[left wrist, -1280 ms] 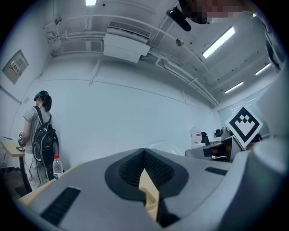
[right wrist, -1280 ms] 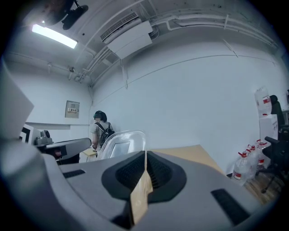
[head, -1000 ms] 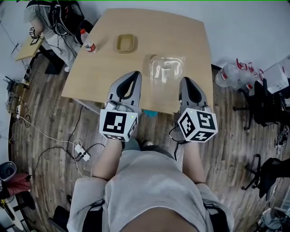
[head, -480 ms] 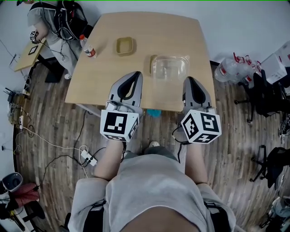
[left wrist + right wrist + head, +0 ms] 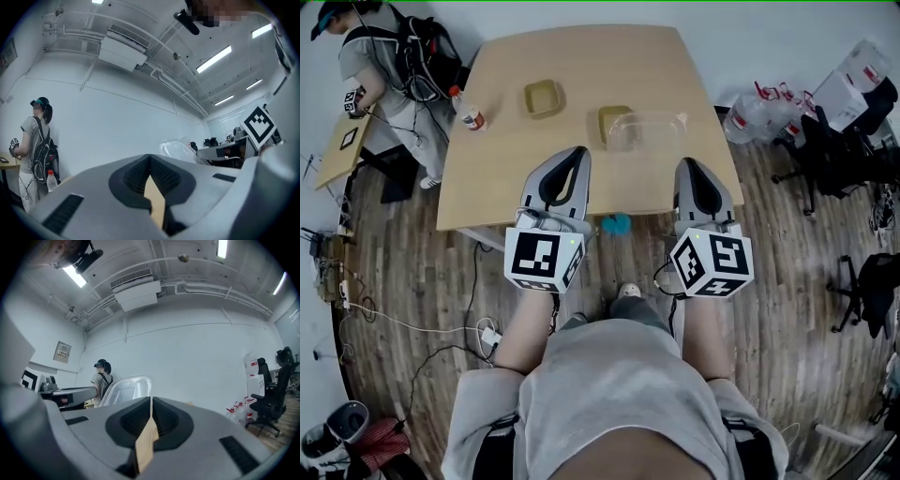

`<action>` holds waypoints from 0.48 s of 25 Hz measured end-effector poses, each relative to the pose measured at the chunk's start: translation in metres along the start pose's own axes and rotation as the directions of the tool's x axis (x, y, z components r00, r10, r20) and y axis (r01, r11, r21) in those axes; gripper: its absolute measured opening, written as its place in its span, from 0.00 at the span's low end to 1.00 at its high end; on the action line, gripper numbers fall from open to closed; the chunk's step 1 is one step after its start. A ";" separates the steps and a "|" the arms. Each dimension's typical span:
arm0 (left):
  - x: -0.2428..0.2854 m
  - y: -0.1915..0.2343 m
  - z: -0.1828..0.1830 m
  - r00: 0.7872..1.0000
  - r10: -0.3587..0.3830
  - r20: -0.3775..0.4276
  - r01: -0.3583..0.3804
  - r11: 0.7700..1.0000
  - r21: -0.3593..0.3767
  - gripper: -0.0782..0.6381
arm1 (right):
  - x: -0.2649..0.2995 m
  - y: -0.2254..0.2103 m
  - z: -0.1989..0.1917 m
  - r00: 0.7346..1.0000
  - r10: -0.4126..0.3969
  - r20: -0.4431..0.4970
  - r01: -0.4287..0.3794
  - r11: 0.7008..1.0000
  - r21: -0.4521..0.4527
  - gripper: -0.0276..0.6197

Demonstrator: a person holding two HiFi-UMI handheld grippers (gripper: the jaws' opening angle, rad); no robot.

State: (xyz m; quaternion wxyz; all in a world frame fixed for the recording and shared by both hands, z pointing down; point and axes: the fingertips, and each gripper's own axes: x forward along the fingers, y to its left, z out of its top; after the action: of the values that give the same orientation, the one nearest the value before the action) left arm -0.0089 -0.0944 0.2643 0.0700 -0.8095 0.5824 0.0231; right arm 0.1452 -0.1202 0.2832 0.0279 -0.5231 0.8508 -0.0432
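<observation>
Standing at the near edge of a wooden table (image 5: 497,178), a person holds the left gripper (image 5: 569,157) and the right gripper (image 5: 688,167) side by side above that edge, well apart from each other. Each gripper view shows its jaws brought fully together along one seam, with nothing clamped between them; both cameras look upward at wall and ceiling. Nearest item is a clear plastic container (image 5: 645,129), on the table ahead of the right gripper and not touched by it. An olive tray (image 5: 609,120) lies just beside the container's left end and partly behind its wall; whether they touch cannot be told. A yellow tray (image 5: 543,97) sits farther left, ahead of the left gripper. A plastic bottle (image 5: 470,116) with a red cap stands near the table's left edge; its label is too small to read. Each gripper's cube carries black-and-white square markers, with no lettering. A wall panel (image 5: 62,351) bears print that cannot be read. A second person with a backpack (image 5: 389,56) stands beyond the table's left corner. Water jugs (image 5: 750,112) with red tops stand on the floor to the right.
</observation>
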 end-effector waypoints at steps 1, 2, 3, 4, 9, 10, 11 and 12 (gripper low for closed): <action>-0.004 0.000 0.000 1.000 -0.011 0.001 0.011 1.000 -0.001 0.13 | -0.005 0.002 0.000 1.000 -0.014 0.003 0.014 1.000 -0.003 0.08; -0.009 -0.001 0.001 1.000 -0.021 0.001 0.021 1.000 -0.003 0.13 | -0.011 0.005 0.000 1.000 -0.028 0.006 0.028 1.000 -0.005 0.08; -0.014 -0.001 0.001 1.000 -0.031 0.002 0.031 1.000 -0.004 0.13 | -0.017 0.007 0.000 0.999 -0.041 0.008 0.041 0.999 -0.006 0.08; -0.019 -0.002 0.001 0.999 -0.040 0.002 0.040 0.999 -0.005 0.13 | -0.023 0.009 0.000 0.998 -0.054 0.011 0.054 0.998 -0.006 0.08; -0.044 -0.005 0.000 0.997 -0.080 0.001 0.080 0.997 -0.015 0.13 | -0.054 0.025 -0.003 0.993 -0.113 0.024 0.113 0.993 -0.013 0.08; -0.049 -0.007 0.000 0.996 -0.088 0.002 0.088 0.996 -0.018 0.13 | -0.061 0.027 -0.004 0.992 -0.123 0.026 0.123 0.992 -0.014 0.08; -0.054 -0.009 0.000 0.995 -0.096 0.003 0.096 0.995 -0.021 0.13 | -0.068 0.029 -0.005 0.991 -0.132 0.028 0.132 0.991 -0.016 0.08; -0.059 -0.010 0.000 0.995 -0.104 0.004 0.104 0.994 -0.023 0.13 | -0.074 0.032 -0.006 0.990 -0.140 0.030 0.141 0.990 -0.017 0.08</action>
State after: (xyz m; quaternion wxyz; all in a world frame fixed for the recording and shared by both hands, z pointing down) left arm -0.0179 -0.0358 0.2726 0.0625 -0.8394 0.5392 0.0271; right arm 0.1498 -0.0395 0.2856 0.0322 -0.5826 0.8116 -0.0292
